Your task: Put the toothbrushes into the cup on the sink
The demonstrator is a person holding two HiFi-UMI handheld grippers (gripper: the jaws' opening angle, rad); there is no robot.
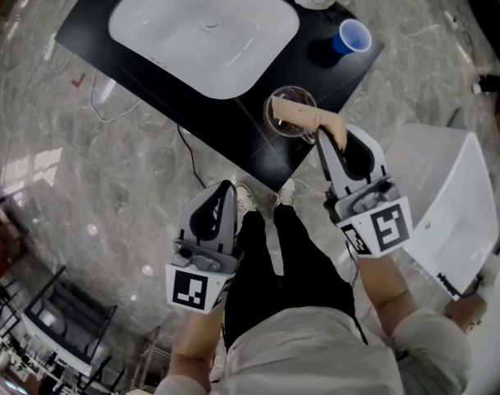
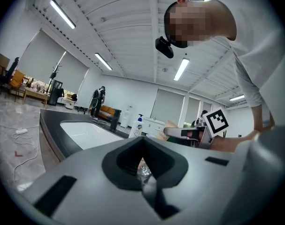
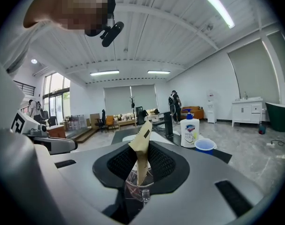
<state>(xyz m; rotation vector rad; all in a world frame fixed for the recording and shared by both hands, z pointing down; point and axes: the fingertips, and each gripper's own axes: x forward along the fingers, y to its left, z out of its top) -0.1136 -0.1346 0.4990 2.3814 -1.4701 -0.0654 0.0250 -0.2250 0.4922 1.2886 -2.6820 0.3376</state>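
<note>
You will find no readable text here: the soap bottle (image 3: 189, 131) carries a blue-and-white label, its print too small to read.

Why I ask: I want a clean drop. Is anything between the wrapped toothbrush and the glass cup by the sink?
Nothing visible does. The right hand-held gripper holds the wrapped toothbrush with its far end over the open mouth of the glass cup; the blue cup stands apart, farther along the counter.

Tan toothbrush packet (image 1: 309, 116) over clear cup (image 1: 275, 125)
</note>
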